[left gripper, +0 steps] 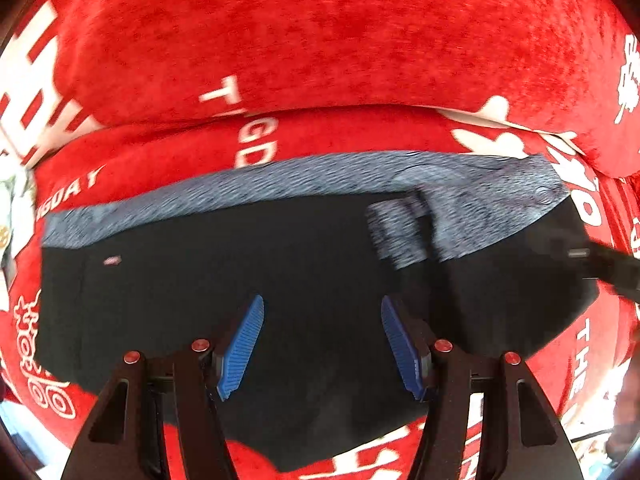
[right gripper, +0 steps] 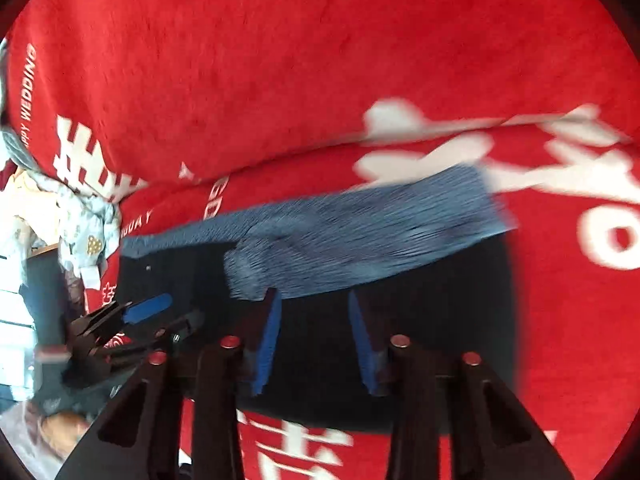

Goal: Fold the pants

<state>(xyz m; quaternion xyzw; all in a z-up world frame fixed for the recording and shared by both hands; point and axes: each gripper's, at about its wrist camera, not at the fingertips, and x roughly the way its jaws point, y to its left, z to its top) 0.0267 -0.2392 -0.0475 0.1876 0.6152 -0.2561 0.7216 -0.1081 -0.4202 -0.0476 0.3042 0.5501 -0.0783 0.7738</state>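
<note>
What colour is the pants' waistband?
Heathered blue-grey waistband on black pants; clearest in the left wrist view.

Matt black cloth pants (left gripper: 248, 280), heathered grey lining; plush red blanket (left gripper: 320, 40).

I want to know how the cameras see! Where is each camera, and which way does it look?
Left wrist: sits on the left gripper, looks along its open blue fingers at the black pants on the red blanket.
Right wrist: sits on the right gripper, open, over the same pants; the left gripper shows too.
Shared: pants, gray waistband, blanket.
</note>
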